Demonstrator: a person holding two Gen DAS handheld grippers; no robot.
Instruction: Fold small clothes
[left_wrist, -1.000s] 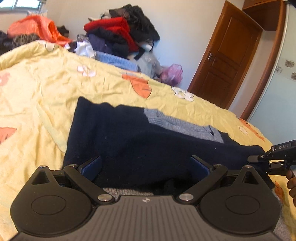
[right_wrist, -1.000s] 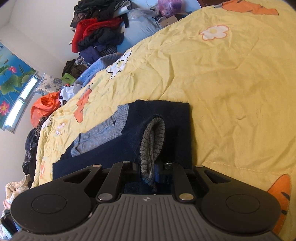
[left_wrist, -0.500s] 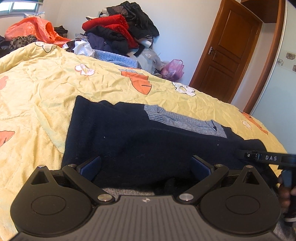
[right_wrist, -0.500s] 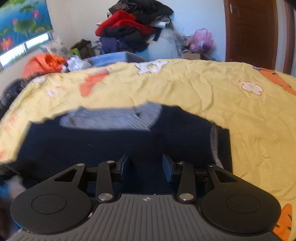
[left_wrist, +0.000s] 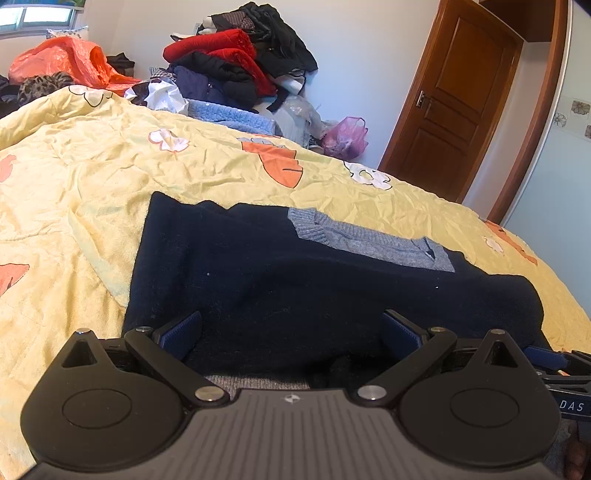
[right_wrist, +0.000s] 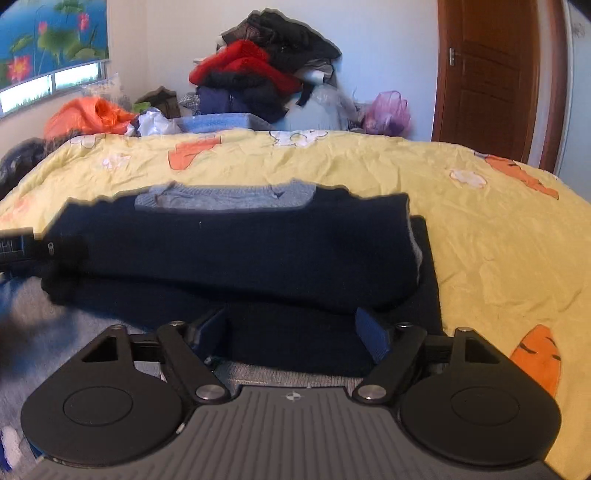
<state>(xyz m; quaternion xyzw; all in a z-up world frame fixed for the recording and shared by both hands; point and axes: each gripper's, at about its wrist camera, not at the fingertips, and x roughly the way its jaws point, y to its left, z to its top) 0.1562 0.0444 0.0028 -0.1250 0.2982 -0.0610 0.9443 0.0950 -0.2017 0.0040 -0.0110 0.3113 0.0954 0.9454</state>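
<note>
Lying folded on the yellow bed (right_wrist: 461, 236), navy sweater (right_wrist: 229, 251), right gripper (right_wrist: 291, 332) jaws just opened, empty, left gripper (left_wrist: 291, 332) wide, empty

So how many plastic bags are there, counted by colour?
Orange plastic bag: 1
Pink plastic bag: 1
Total: 2

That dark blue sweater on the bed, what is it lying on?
The navy sweater lies on a yellow quilt printed with orange carrots and white flowers. Whatever lies under the sweater's folded layers is covered, as is the bed beneath the quilt.
</note>
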